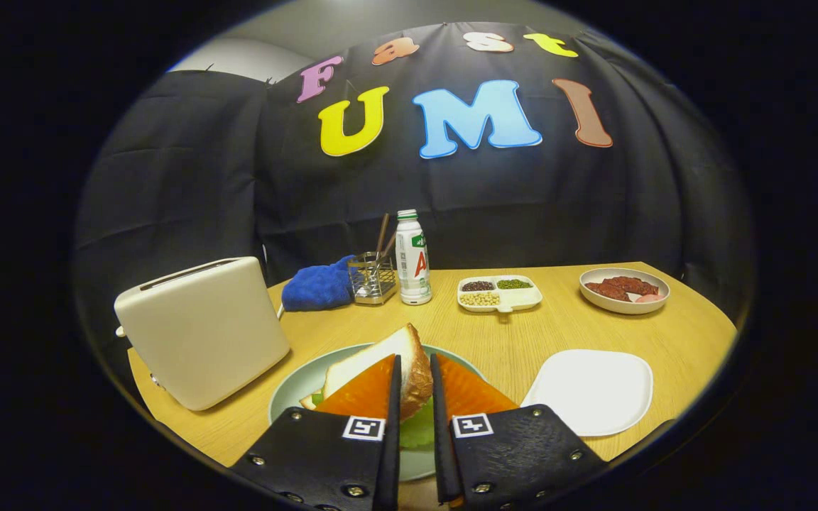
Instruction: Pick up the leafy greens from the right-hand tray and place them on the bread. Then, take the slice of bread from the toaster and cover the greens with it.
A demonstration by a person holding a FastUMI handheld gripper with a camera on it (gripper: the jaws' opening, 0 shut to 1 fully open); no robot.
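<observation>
1. The gripper (415,369) has its two fingers drawn narrow, clamped on the crusty edge of a slice of bread (380,358), which stands tilted between them, its soft white face turned toward the toaster.
2. Under the fingers, ruffled leafy greens (416,429) lie on a round, pale green plate (295,390); a corner of another bread slice (308,402) peeks out beneath them, beside the held slice.
3. Beside the plate stands a smooth, cream-coloured toaster (203,330), boxy with rounded corners, its top slot dark.
4. On the other side of the plate rests a matte white tray (590,390), square with soft corners, its surface bare.
5. Everything sits on a light wood-grain table (494,341).
6. Beyond the fingers, near the table's far edge: a fuzzy blue cloth mitt (318,286), a wire-mesh utensil holder (372,277) with thin sticks in it, and an upright white plastic bottle (413,259) with a green cap.
7. Further along that edge, a white divided dish (500,293) holds dark, green and pale beans in separate compartments, and a shallow round bowl (623,289) holds reddish slices of meat.
</observation>
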